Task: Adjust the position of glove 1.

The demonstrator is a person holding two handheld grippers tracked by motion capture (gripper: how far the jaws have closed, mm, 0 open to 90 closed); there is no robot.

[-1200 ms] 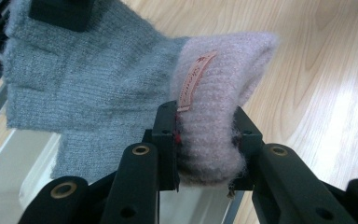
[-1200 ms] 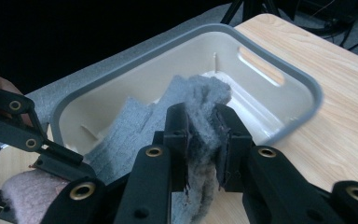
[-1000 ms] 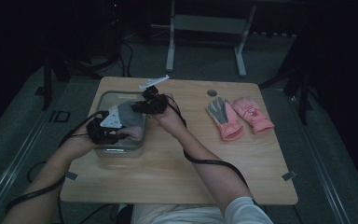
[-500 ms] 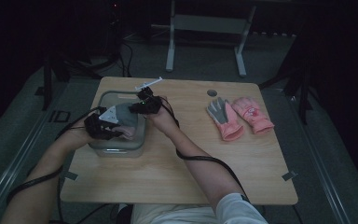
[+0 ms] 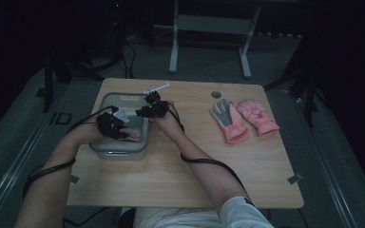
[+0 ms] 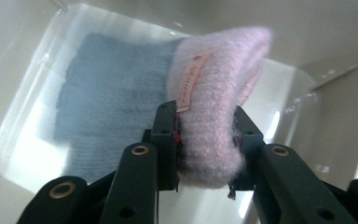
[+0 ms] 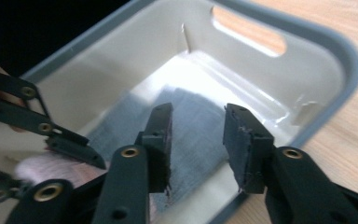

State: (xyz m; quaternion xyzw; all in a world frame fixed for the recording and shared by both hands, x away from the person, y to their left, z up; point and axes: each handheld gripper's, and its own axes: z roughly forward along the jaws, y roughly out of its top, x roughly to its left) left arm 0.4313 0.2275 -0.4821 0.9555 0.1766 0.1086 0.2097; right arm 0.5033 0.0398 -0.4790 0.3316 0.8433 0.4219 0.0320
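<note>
A grey plastic bin (image 5: 120, 153) stands on the left of the wooden table (image 5: 195, 175). My left gripper (image 6: 205, 114) is inside the bin, shut on a folded pink knitted piece (image 6: 219, 70) with a small label. A grey-blue knitted piece (image 6: 107, 88) lies flat on the bin's floor beneath it. My right gripper (image 7: 198, 116) hangs over the bin's right side above the grey-blue knit (image 7: 191, 100). Its jaws have just been opening, and nothing is between them. In the high view the left gripper (image 5: 116, 127) and right gripper (image 5: 149, 109) are close together at the bin.
Two pink gloves lie on the table's right half, one palm-up with a grey palm (image 5: 228, 121) and one beside it (image 5: 257, 116). A round cable hole (image 5: 215, 94) sits near the far edge. A table frame (image 5: 209, 28) stands on the floor behind.
Both hands have sunk toward the bin, the left one moving right into it with the pink knit. The right gripper's jaws stand wider apart.
</note>
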